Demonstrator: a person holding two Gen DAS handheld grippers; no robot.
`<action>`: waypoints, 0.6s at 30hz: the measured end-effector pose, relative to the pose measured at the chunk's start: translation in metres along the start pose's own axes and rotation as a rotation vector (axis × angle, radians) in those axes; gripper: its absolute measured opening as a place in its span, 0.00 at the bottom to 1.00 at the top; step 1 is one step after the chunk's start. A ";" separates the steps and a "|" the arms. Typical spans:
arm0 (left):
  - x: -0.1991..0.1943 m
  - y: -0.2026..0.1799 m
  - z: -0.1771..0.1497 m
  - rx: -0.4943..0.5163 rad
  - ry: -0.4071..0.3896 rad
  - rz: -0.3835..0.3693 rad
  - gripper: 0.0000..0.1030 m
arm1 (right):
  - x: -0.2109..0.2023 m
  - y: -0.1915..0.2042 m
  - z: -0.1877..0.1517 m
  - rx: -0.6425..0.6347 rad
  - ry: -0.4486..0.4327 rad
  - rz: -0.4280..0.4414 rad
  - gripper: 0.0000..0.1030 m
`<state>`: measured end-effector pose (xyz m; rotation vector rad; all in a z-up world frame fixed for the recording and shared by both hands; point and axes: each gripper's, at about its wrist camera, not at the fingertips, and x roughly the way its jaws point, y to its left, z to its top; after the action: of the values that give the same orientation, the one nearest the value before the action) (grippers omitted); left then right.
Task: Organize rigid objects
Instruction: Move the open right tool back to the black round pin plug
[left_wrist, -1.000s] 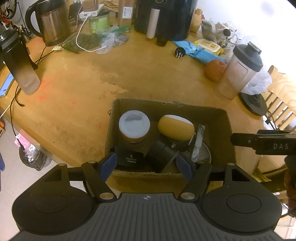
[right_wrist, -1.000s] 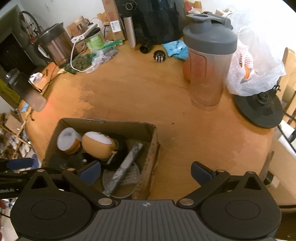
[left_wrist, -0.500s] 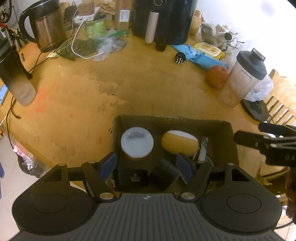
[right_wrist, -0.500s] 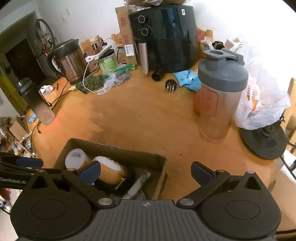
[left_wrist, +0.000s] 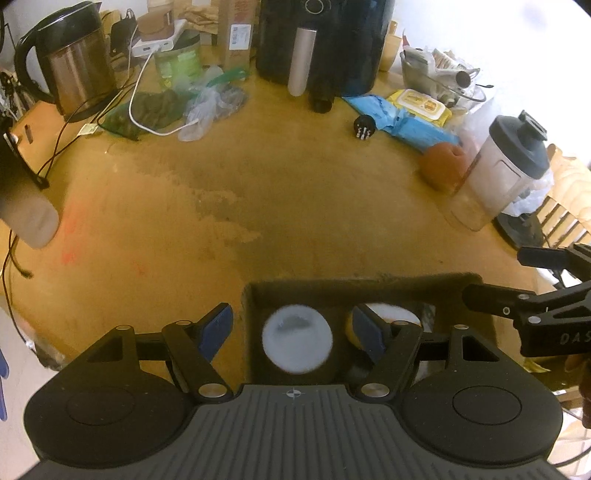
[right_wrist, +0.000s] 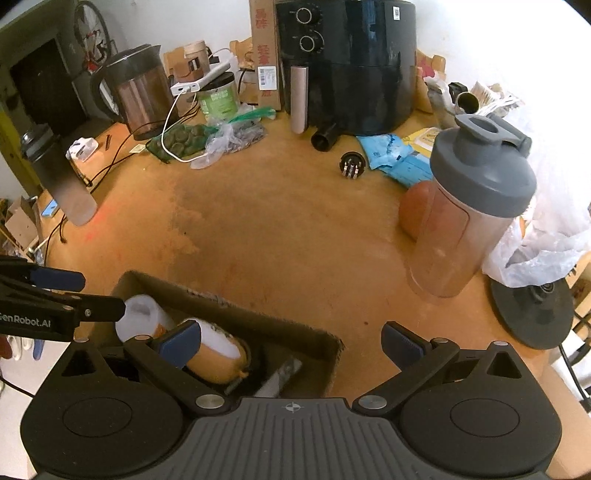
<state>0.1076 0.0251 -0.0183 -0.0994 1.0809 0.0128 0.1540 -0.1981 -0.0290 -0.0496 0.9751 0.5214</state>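
Brown cardboard box (right_wrist: 325, 354) on the wooden worktop (left_wrist: 295, 206) holds an upright white-lidded jar (left_wrist: 297, 343) and a yellow pot (right_wrist: 218, 354) lying sideways; both grippers' jaws spread, empty.

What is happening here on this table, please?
A person holds a hand-held gripper in each hand over a cardboard box at the near edge of a cluttered wooden table. Both the left hand-held gripper and the right hand-held gripper are open and hold nothing. The box already contains a white-lidded jar, a yellow rounded container and some dark items. A shaker bottle, a kettle and an air fryer stand on the table.
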 end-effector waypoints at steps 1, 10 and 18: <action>0.002 0.002 0.003 0.006 0.000 -0.002 0.69 | 0.002 0.000 0.002 0.008 0.002 0.002 1.00; 0.017 0.013 0.029 0.042 -0.008 -0.026 0.69 | 0.023 -0.001 0.031 0.062 0.006 -0.001 1.00; 0.032 0.017 0.053 0.070 -0.042 -0.045 0.69 | 0.043 -0.005 0.054 0.095 0.023 -0.023 1.00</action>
<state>0.1689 0.0459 -0.0233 -0.0603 1.0356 -0.0633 0.2171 -0.1706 -0.0331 0.0180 1.0198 0.4540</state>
